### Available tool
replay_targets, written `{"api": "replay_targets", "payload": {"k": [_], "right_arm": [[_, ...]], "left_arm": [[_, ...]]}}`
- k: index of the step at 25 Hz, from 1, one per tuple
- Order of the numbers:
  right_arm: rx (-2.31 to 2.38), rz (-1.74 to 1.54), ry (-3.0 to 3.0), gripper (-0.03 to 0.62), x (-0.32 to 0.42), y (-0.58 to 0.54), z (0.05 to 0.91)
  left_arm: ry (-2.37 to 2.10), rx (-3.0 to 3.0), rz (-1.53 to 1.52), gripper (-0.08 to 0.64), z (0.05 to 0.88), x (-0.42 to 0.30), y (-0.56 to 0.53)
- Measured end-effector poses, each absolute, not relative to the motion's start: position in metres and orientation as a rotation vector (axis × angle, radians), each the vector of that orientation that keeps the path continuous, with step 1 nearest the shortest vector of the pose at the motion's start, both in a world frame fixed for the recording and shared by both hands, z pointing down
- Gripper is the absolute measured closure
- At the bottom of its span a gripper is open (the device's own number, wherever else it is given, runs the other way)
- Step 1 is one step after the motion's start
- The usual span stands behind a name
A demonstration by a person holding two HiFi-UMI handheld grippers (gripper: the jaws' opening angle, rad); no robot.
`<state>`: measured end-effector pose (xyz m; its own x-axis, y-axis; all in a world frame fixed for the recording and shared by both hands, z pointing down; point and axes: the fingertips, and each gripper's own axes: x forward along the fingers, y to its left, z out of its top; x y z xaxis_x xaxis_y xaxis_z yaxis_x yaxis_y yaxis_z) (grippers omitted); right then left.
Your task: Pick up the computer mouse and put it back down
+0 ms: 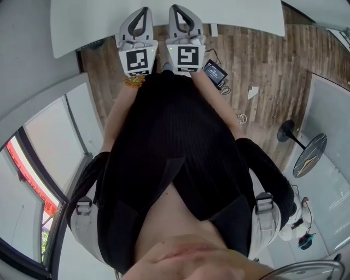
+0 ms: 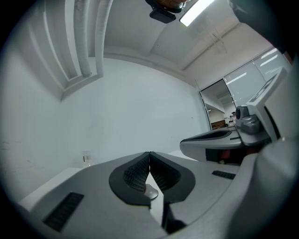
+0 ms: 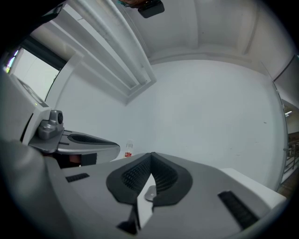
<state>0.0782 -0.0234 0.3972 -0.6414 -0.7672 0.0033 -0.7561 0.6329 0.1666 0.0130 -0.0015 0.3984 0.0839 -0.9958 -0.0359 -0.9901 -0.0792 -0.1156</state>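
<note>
Grey hand-held grippers (image 1: pixel 144 9) (image 1: pixel 174 7), two, both closed

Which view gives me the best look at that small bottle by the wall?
The right gripper view: the bottle stands clear against the wall, and its red label is visible. The left gripper view shows it fainter, with the label unclear. The head view does not show it.
</note>
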Motion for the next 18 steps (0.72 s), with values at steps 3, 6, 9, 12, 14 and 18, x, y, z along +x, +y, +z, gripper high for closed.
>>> {"api": "replay_targets", "payload": {"k": [3,6,9,12,14,18], "right_arm": [[1.291,-0.230,-2.771,0.568,0.0787,-0.0238,0.3968],[1.281,-0.226,-2.776,0.568,0.0785,-0.0225,0.3972],[1.278,-0.218,-2.781,0.568,0.0804,-0.0256,0.3985],[1.282,-0.203,-2.780,0.568,0.0826,-0.0287,0.4013],[1.280,-0.202,-2.776,0.568,0.0835,-0.0295,0.4008],[1.290,-0.201,-2.763,0.568,0.0862,-0.0318,0.4027]], "left_arm": [[2.049,-2.231,-0.083,0.546,0.3981,0.0152,-0.0014],[2.047,-2.232,-0.091,0.546,0.3984,0.0172,-0.0003],[2.048,-2.231,-0.102,0.546,0.3997,0.0198,-0.0037],[2.047,-2.231,-0.115,0.546,0.4007,0.0215,-0.0063],[2.046,-2.231,-0.122,0.546,0.4004,0.0224,-0.0067],[2.052,-2.232,-0.129,0.546,0.4019,0.0233,-0.0063]]}}
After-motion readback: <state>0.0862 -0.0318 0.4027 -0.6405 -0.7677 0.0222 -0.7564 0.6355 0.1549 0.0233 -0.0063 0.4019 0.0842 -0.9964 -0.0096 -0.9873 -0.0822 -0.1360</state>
